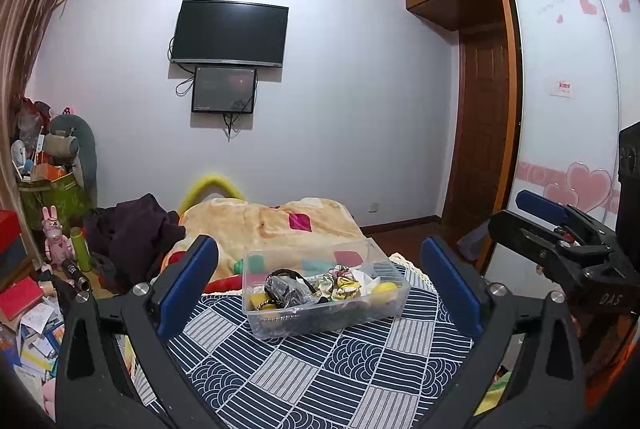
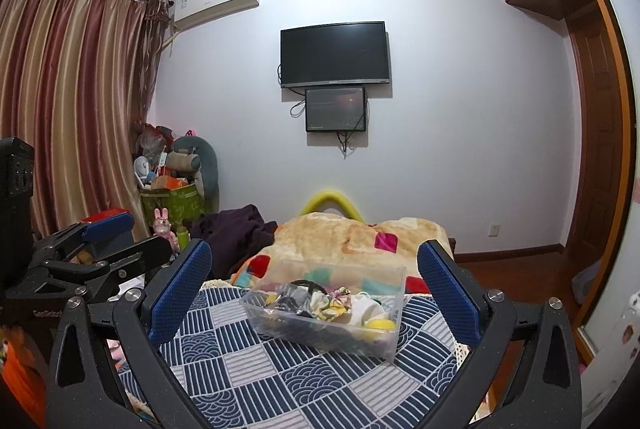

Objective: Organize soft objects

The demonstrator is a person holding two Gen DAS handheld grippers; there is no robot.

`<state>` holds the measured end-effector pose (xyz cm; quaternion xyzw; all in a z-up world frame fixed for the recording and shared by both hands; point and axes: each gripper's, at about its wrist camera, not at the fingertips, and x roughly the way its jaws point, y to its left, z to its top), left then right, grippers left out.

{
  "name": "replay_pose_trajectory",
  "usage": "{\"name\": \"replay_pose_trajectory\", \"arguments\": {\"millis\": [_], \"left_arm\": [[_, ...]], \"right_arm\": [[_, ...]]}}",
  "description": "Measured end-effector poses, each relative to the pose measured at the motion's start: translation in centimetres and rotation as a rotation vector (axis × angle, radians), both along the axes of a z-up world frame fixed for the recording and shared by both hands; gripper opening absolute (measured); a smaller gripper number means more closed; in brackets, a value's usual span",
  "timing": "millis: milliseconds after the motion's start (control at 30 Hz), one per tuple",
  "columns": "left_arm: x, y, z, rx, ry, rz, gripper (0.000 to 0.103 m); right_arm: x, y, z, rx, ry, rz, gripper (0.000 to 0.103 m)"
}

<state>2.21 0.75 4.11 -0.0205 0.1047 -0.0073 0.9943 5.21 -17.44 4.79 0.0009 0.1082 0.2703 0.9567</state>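
Observation:
A clear plastic box (image 1: 372, 313) stands on a navy and white patterned cloth (image 1: 320, 377) on the bed. It holds soft things: floral scrunchies (image 1: 340, 281), a black hair band (image 1: 286, 273), a dark crinkled bag and a yellow ball (image 1: 385, 288). The box also shows in the right wrist view (image 2: 384, 337). My left gripper (image 1: 320, 289) is open and empty, its fingers to either side of the box, short of it. My right gripper (image 2: 316, 293) is open and empty, likewise framing the box. Each gripper shows at the edge of the other's view.
A beige blanket (image 1: 272, 221) with coloured squares lies behind the box, with dark clothes (image 1: 136, 229) to its left. Clutter, books and a green bin (image 1: 56, 197) fill the floor on the left. A wardrobe (image 1: 568, 89) and door stand on the right.

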Motion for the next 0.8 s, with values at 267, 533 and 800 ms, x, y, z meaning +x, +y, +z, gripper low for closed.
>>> {"name": "replay_pose_trajectory", "arguments": {"millis": [267,533,800], "left_arm": [[-0.04,0.0,-0.05,0.006,0.003,-0.001,0.103],[-0.06,-0.01,-0.21,0.007,0.002,0.0,0.103],[-0.15,0.04,-0.55,0.003,0.009,-0.003,0.103]], "right_arm": [[-0.1,-0.12,-0.09,0.006,0.004,-0.001,0.103],[-0.15,-0.15,-0.05,0.006,0.003,-0.002,0.103],[-0.33,-0.22,0.1,0.008,0.003,-0.001,0.103]]}}
